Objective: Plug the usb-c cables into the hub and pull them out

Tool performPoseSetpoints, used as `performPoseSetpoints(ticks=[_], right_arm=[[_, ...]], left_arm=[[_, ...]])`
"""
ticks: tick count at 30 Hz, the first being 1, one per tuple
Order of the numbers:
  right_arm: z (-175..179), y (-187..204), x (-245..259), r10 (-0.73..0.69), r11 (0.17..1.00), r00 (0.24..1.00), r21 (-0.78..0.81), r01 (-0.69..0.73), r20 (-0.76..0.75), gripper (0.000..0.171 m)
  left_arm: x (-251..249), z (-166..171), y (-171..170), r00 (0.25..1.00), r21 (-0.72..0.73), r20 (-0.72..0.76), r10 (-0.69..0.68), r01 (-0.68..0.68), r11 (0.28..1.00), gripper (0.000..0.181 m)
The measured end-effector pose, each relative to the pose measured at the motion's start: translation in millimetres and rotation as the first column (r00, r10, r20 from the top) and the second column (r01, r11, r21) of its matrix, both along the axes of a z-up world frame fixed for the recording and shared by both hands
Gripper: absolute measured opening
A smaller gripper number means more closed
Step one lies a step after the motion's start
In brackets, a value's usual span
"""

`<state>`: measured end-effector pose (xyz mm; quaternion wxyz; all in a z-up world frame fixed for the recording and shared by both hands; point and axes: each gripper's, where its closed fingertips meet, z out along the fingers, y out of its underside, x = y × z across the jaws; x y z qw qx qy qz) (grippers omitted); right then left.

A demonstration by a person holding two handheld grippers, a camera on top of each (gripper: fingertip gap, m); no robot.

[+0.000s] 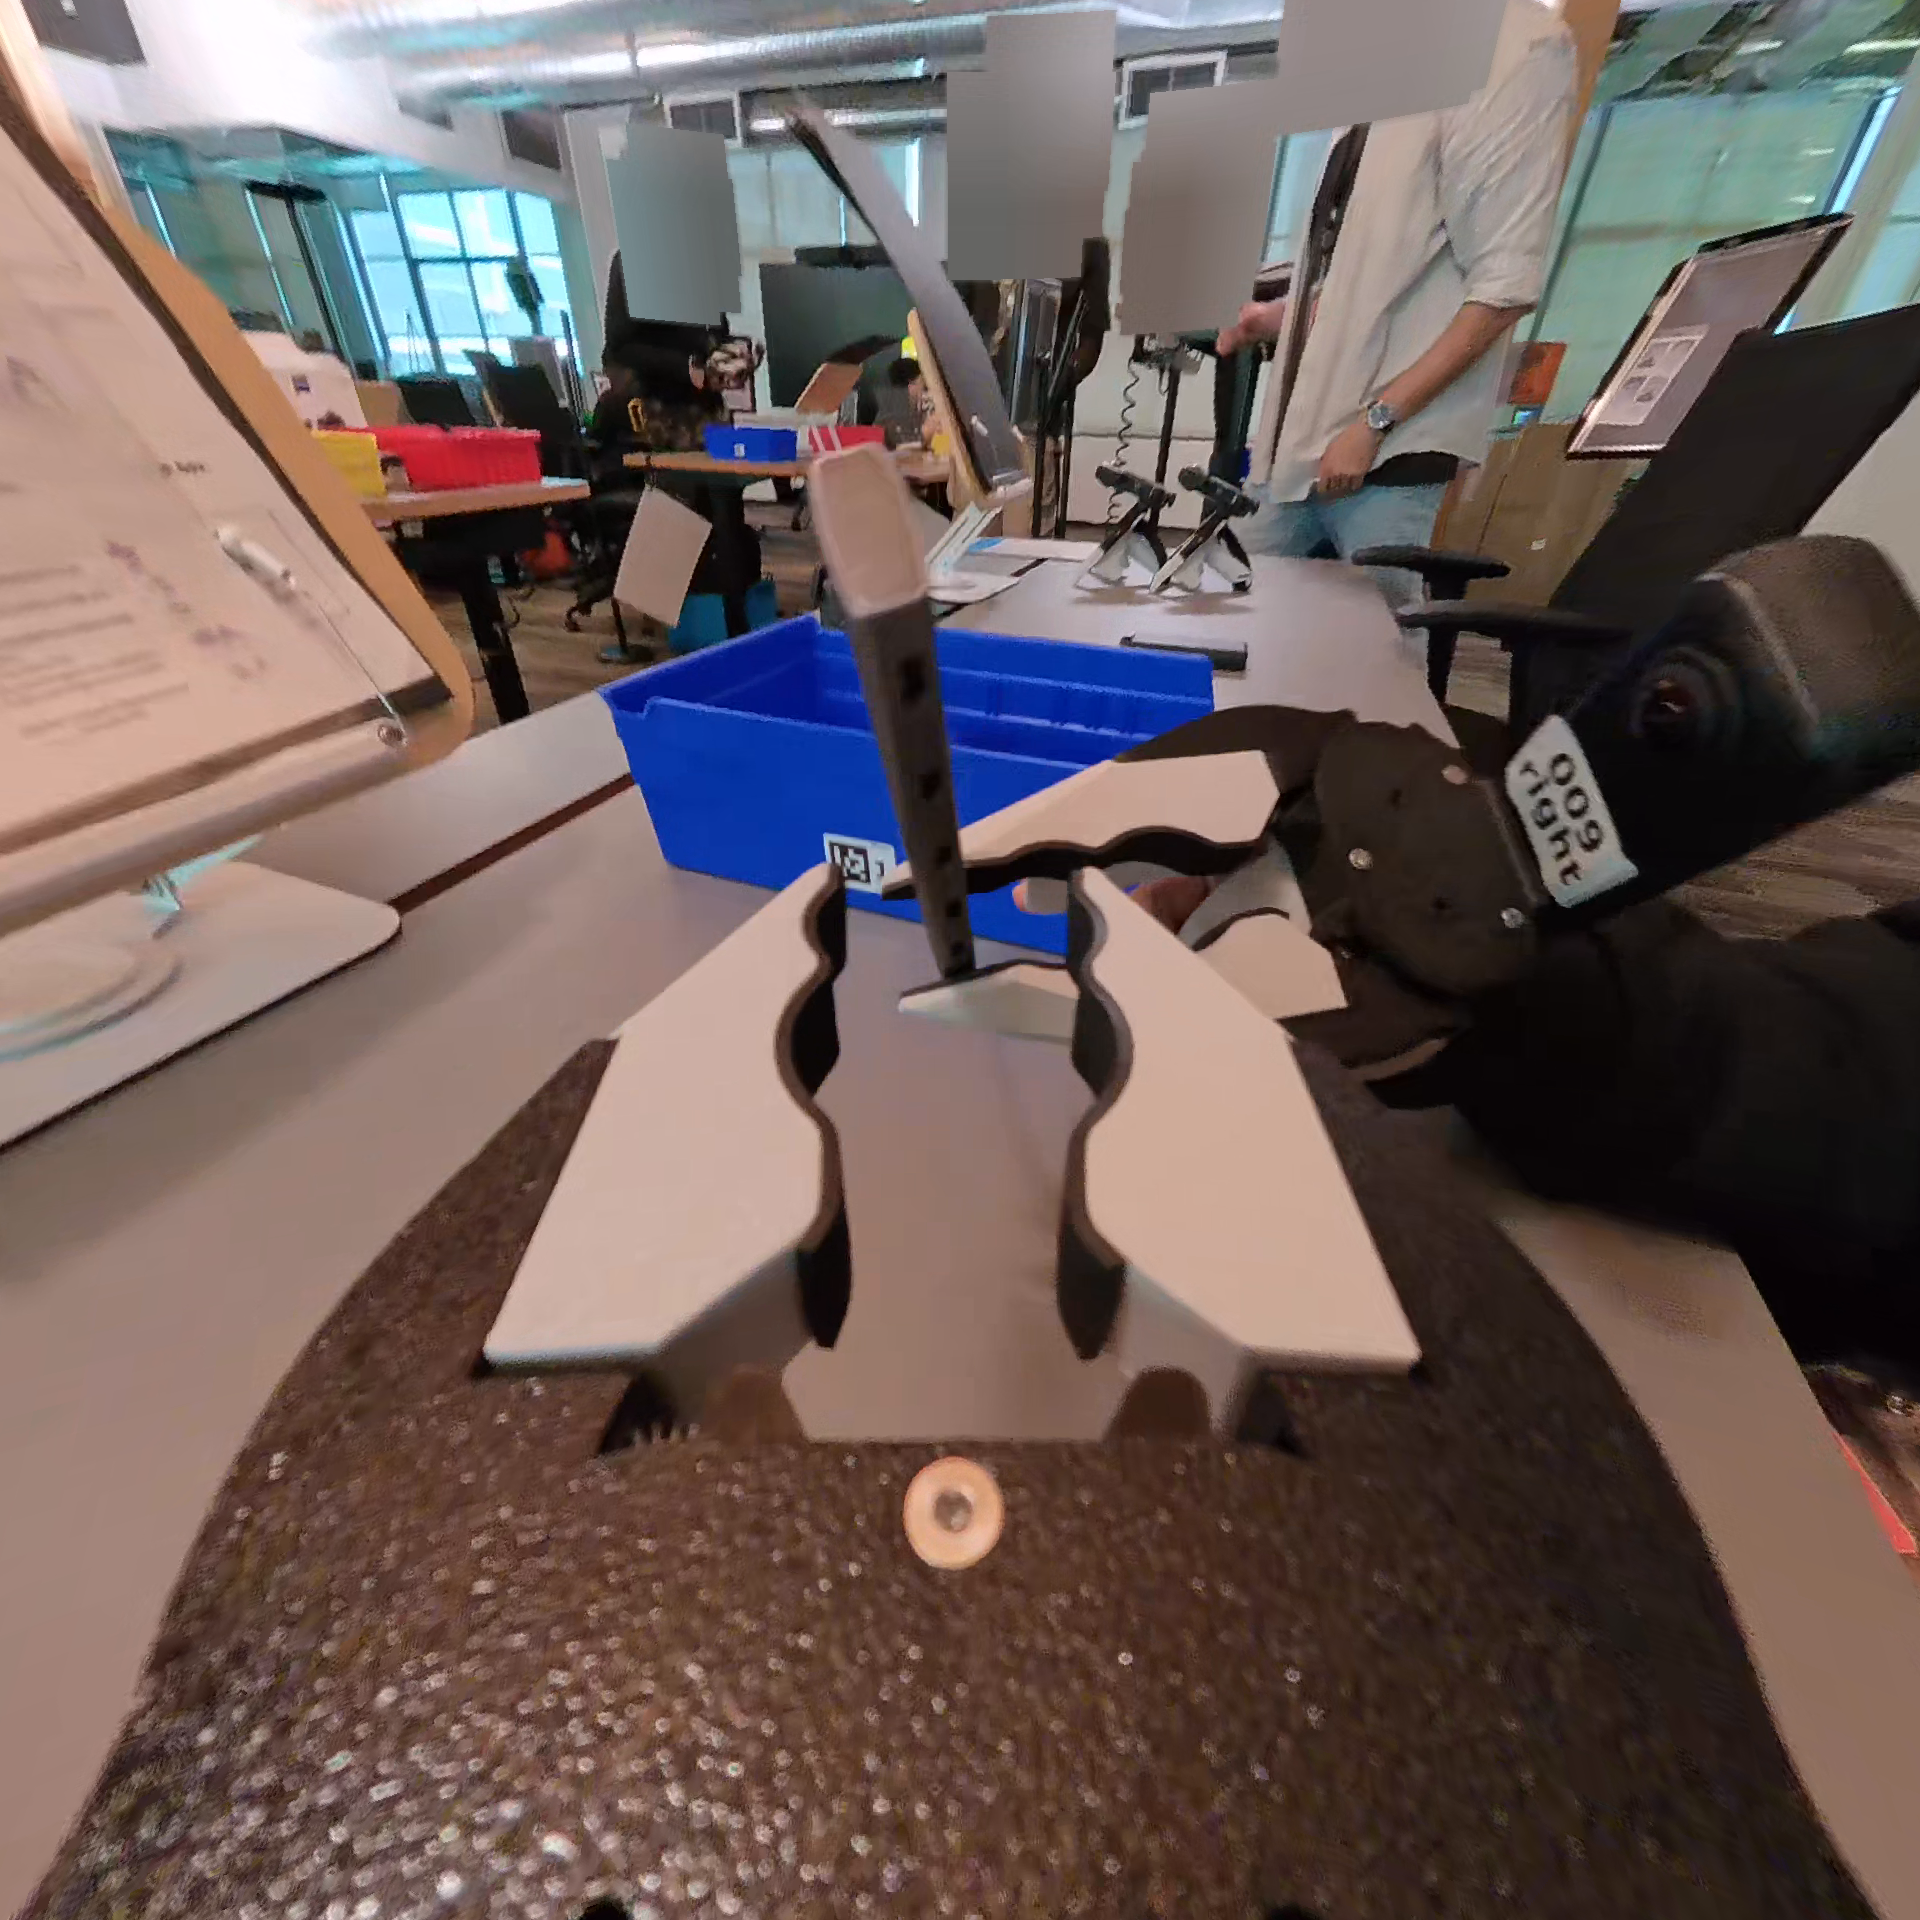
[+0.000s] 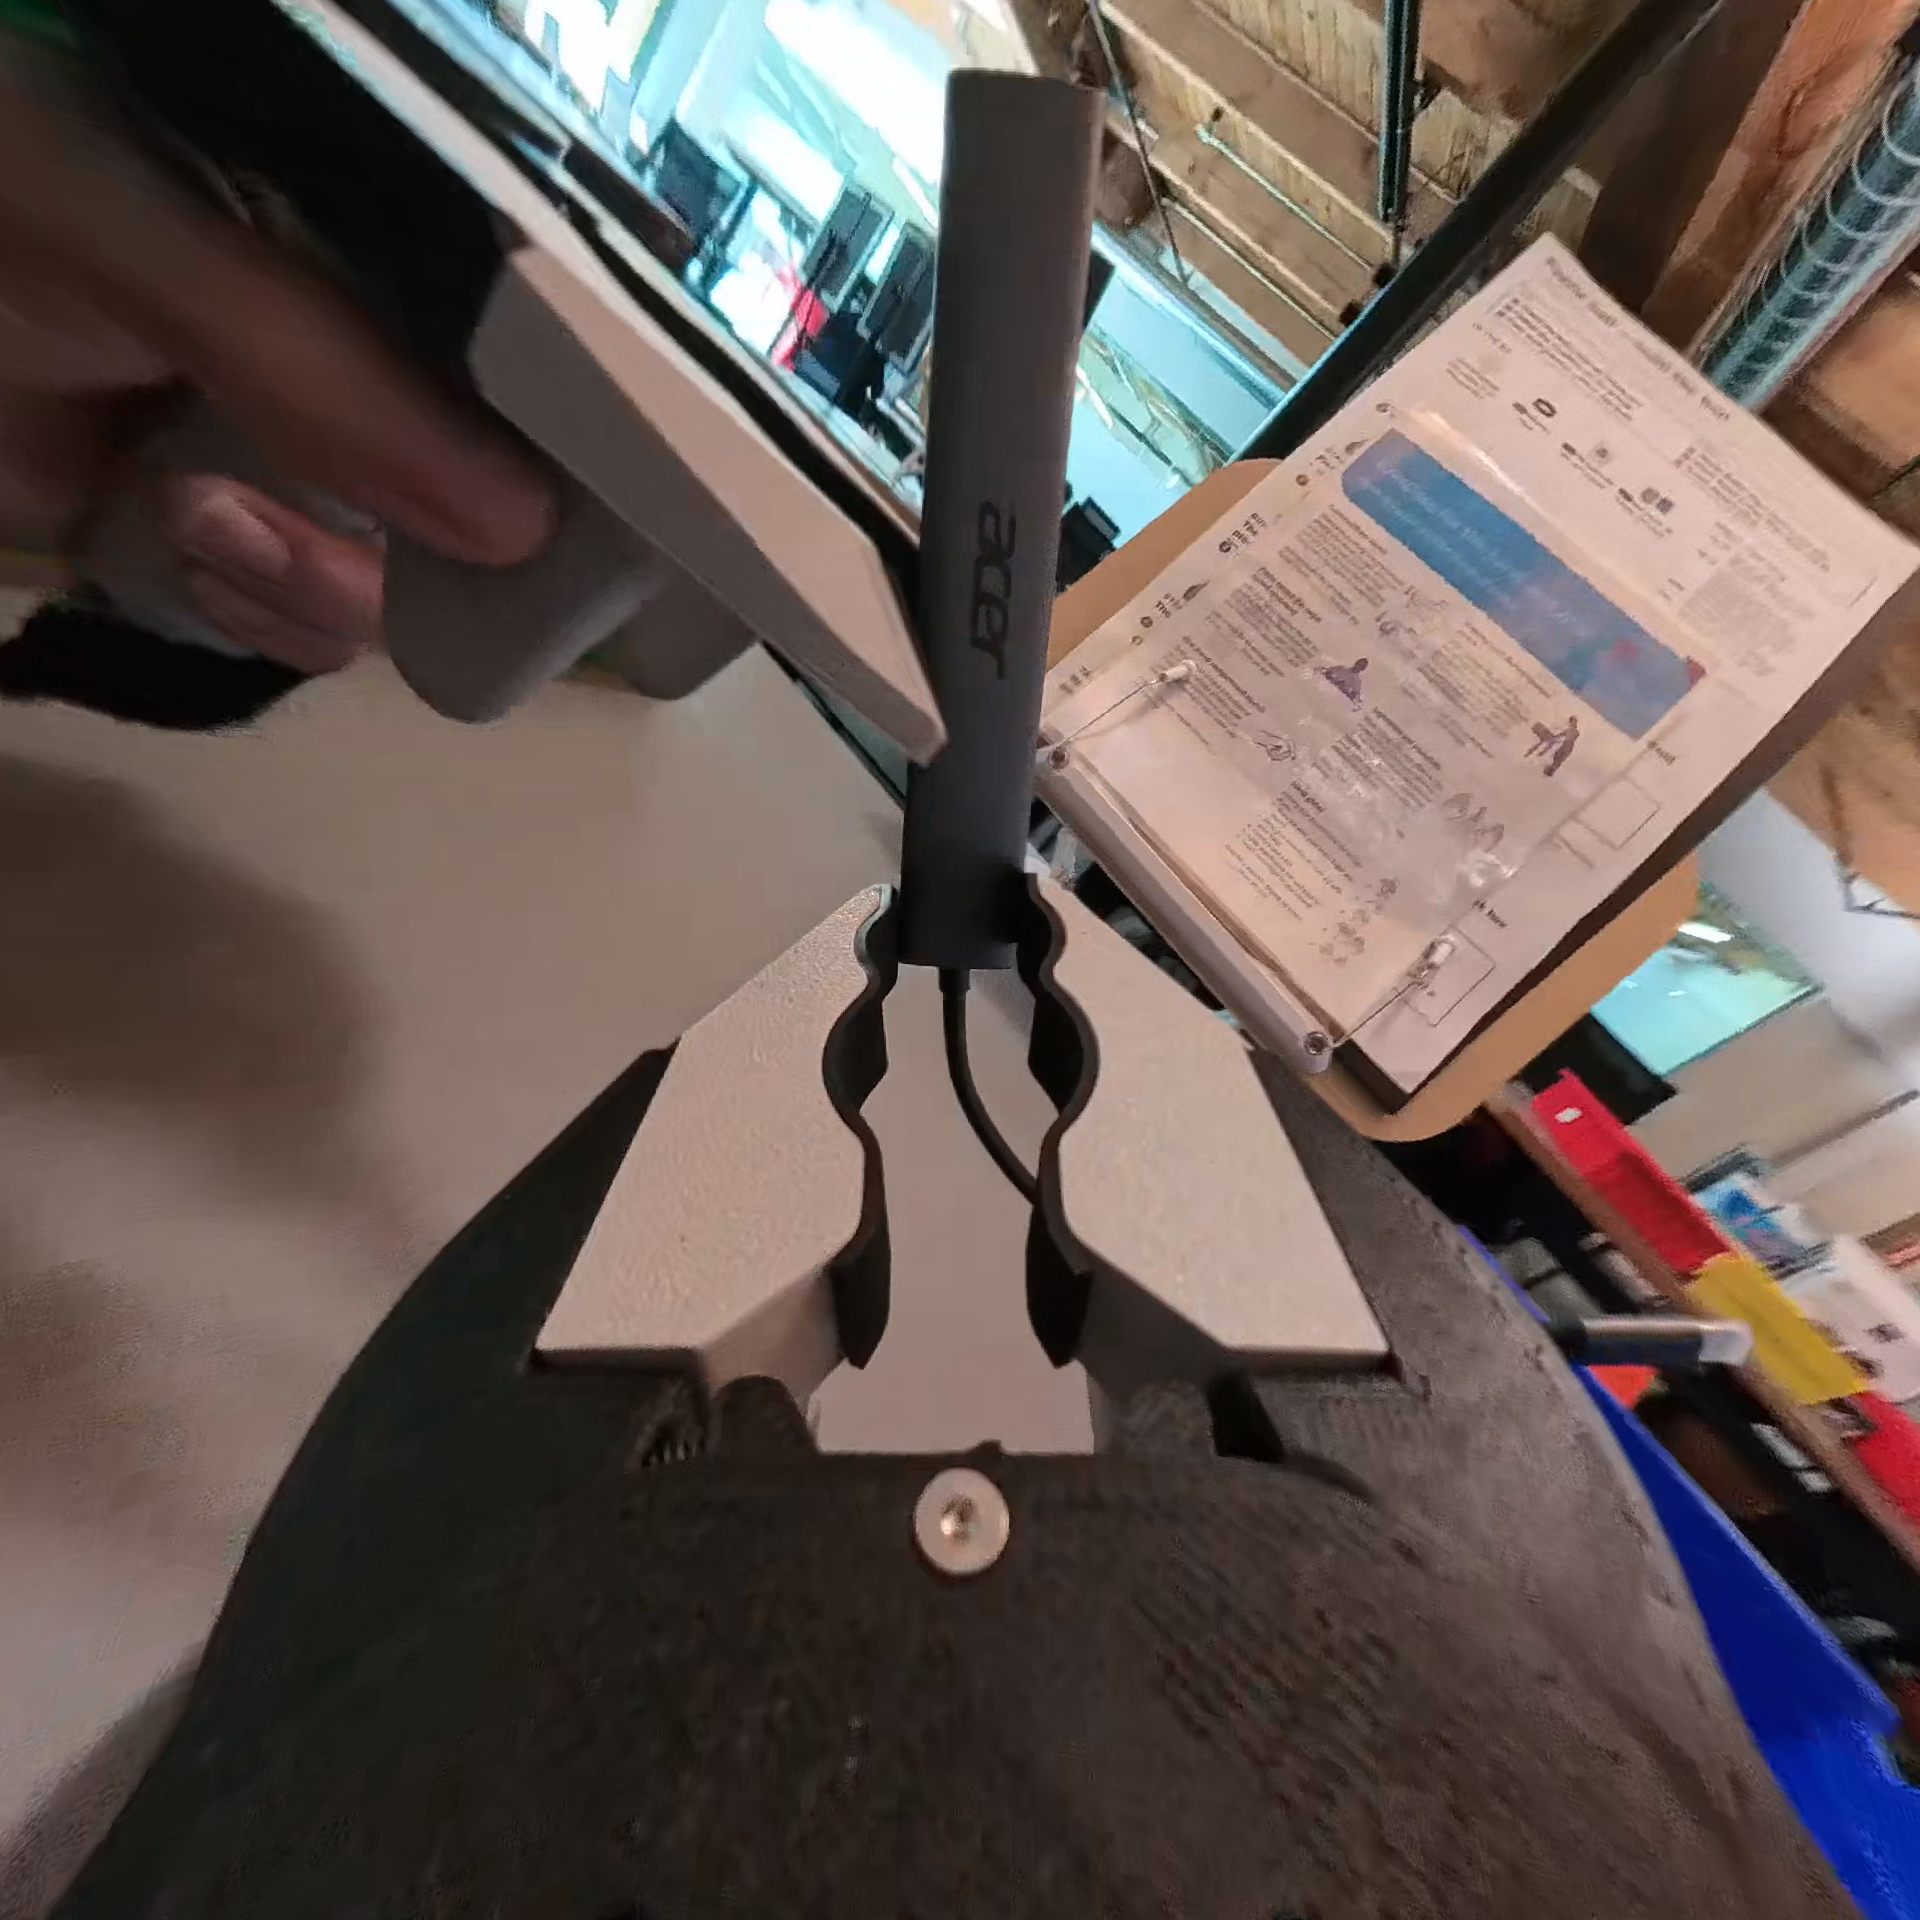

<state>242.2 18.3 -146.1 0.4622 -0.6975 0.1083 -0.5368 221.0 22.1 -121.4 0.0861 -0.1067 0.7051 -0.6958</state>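
The hub (image 1: 904,717) is a dark grey stick with a silver top end and several ports down its side. It stands upright above the grey table (image 1: 312,1091). My right gripper (image 1: 935,945) comes in from the right and is shut on the hub's lower end. In the right wrist view the right gripper (image 2: 961,904) clamps the hub (image 2: 997,468), and the hub's black cable (image 2: 987,1091) runs back between the fingers. My left gripper (image 1: 956,894) is open and empty, with its tips right at the hub's lower end. One of its fingers (image 2: 707,540) reaches the hub's side.
A blue bin (image 1: 790,769) stands just behind the hub. A document stand (image 1: 156,540) is at the left, also in the right wrist view (image 2: 1434,707). A silver-tipped plug (image 2: 1673,1342) shows at the right. A person (image 1: 1392,343) stands behind the table near two parked grippers (image 1: 1164,540). My left and right fingertips are right by each other.
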Motion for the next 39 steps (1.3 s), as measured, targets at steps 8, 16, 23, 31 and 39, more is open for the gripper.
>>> performPoseSetpoints(ticks=[8,16,23,31,39], right_arm=[[-3.6,2.6,0.3,-0.071,0.984,0.991,-0.156,0.089,0.113,0.021],[12.7,6.6,-11.4,0.127,0.969,0.991,0.211,-0.132,0.036,0.048],[11.5,17.5,-22.8,0.214,0.963,0.973,0.147,-0.225,0.086,0.041],[18.9,17.7,-32.2,0.312,0.913,0.949,0.259,-0.315,0.051,0.023],[31.8,2.1,-22.2,0.248,0.872,0.968,0.442,-0.211,-0.027,0.022]], left_arm=[[7.2,-11.1,2.4,0.98,-0.074,-0.199,-0.024,0.009,0.997,0.007],[10.3,-15.8,-3.5,0.773,-0.324,-0.59,-0.235,0.041,0.945,0.007],[-11.2,-15.2,-10.1,0.561,-0.446,-0.688,-0.459,0.172,0.878,0.007],[-16.6,-8.0,-5.0,0.493,-0.508,-0.684,-0.537,0.206,0.836,0.007],[0.6,-1.2,-4.3,0.741,-0.395,-0.581,-0.338,0.107,0.913,0.02]])
